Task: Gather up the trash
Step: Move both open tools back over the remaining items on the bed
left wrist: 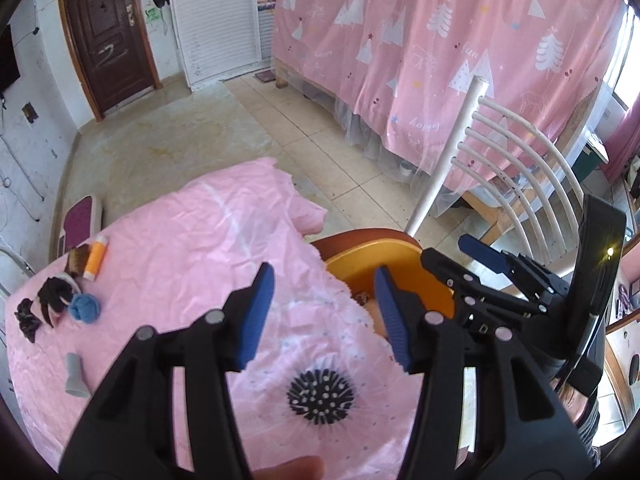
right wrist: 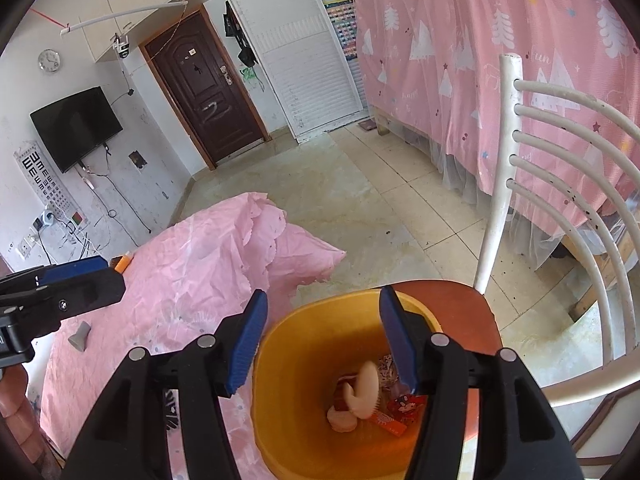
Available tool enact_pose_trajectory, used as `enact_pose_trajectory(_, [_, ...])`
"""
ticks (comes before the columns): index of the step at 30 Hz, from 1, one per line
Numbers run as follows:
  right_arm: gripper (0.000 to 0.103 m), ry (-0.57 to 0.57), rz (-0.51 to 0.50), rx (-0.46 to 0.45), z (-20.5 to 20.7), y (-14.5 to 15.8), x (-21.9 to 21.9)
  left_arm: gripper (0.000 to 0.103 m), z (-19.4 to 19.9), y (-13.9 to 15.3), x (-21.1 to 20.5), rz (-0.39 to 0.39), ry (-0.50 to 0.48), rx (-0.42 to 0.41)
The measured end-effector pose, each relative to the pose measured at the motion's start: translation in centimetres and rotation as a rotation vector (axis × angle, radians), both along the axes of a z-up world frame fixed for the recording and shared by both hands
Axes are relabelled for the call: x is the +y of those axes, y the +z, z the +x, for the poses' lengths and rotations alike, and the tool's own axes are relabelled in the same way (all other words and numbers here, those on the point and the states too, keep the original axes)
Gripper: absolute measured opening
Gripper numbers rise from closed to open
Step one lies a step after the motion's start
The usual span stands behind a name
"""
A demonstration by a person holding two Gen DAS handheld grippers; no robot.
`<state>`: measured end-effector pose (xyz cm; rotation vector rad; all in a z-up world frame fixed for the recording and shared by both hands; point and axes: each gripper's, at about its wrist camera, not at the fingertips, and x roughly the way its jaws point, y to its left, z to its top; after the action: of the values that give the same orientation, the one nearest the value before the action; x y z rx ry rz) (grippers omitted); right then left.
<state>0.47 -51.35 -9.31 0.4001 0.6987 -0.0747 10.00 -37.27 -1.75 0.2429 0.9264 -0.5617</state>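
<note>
Readable only: "happy" (left wrist: 424, 124) and "fun" (left wrist: 469, 49) in white on the pink curtain (left wrist: 440, 60), "fun" (right wrist: 538, 57) again there in the right wrist view, rows of E-shaped optotypes on the wall eye chart (right wrist: 38, 172), other print too small to make out.

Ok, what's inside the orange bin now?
In the bin: a cream curved piece, a round cream piece and red wrappers. The right gripper hides part of the contents.
</note>
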Motion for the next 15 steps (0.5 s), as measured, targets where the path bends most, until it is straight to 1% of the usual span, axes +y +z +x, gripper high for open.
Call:
enact_pose_trajectory(8, [0.049,0.032,-0.046,-0.012,1.0,2.0,3.0,0.05,0.6,0.8,4.1,-0.046,0.046,-0.001])
enact_pose_trajectory(10, [0.049,0.042,-0.057,-0.015,1.3,2.6,3.8,0.053,0.7,1.0,5.4,-0.058,0.059,-0.002])
enact_pose_trajectory(15, [0.049,0.079,-0.09,-0.021,2.3,4.0,6.6,0.054,1.1,1.4,8.7,-0.084,0.1,-0.009])
